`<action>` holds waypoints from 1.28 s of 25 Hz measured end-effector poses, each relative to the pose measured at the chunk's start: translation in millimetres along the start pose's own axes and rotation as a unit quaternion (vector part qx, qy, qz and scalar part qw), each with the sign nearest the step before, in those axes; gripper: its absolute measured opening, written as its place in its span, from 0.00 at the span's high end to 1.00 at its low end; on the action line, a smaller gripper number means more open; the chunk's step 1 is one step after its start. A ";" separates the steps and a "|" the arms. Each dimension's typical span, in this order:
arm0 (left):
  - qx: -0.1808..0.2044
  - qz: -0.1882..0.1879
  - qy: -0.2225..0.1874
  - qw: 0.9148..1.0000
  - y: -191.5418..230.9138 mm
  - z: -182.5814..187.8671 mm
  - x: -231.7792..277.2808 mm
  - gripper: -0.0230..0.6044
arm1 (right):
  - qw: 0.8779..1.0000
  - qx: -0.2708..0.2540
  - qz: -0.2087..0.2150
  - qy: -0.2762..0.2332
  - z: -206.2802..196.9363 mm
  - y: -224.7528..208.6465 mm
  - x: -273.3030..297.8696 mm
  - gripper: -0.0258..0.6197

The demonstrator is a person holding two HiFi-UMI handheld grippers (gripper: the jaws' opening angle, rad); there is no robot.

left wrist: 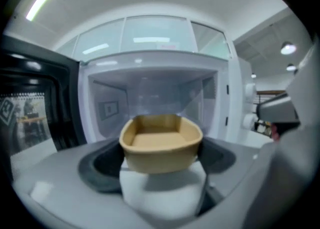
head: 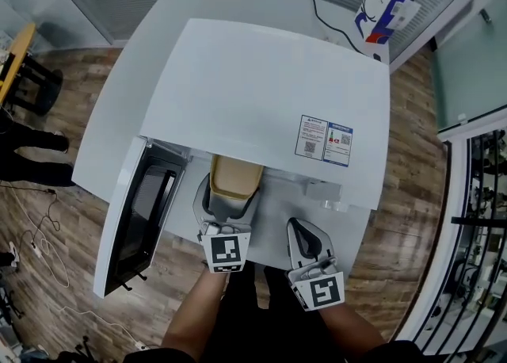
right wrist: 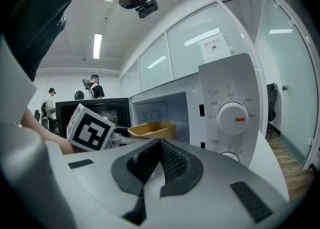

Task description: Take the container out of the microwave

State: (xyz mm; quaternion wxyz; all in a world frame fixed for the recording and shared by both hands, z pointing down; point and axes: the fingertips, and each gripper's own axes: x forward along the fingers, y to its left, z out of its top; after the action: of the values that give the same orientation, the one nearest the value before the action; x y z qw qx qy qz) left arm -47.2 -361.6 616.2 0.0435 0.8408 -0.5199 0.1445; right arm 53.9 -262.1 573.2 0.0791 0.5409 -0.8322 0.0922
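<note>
Alt: a white microwave (head: 261, 92), door (head: 146, 211) swung wide to the left, is being shown from above on a white desk (head: 119, 116). A tan container (head: 234, 177), empty inside, is being gripped by the left hand-held gripper (head: 230, 189). The jaws are spread wide and are pressing on its two sides. The container is being held just outside the cavity mouth, over the strip of desk in front of the oven. The right hand-held gripper (head: 301, 231) is being kept idle nearby, in front of the control panel, w/ jaws closed together and nothing in them.

Risks, as judged:
- The container is being held by side pressure only, so a tilt or slackened squeeze could let it slip & drop onto the desk or floor.
- Its wall looks thin and could be crushed by too hard a grip.
- The open door is standing just beside the left arm and could be knocked by a leftward pull.
</note>
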 end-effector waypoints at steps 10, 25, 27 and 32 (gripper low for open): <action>-0.020 -0.003 -0.021 1.000 -16.6 3.4 -63.9 0.23 | 0.999 -0.018 -0.018 -0.024 17.6 7.0 -24.8 0.96; -0.025 0.029 -0.061 0.997 6.5 45.9 -154.2 0.23 | 0.994 -0.055 -0.006 -0.096 86.2 32.1 -48.9 0.96; -0.021 0.035 -0.079 0.996 10.6 62.4 -157.9 0.23 | 0.992 -0.059 -0.001 -0.110 99.6 34.6 -48.8 0.96; -0.020 0.041 -0.103 0.994 12.8 96.4 -168.3 0.23 | 0.988 -0.073 0.006 -0.137 132.2 38.6 -53.5 0.96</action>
State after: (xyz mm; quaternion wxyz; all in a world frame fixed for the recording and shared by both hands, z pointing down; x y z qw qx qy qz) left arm -109.8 -244.0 474.8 0.0007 0.8282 -0.5584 0.0485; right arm 35.9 -230.9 429.9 0.0027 0.5367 -0.8427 -0.0430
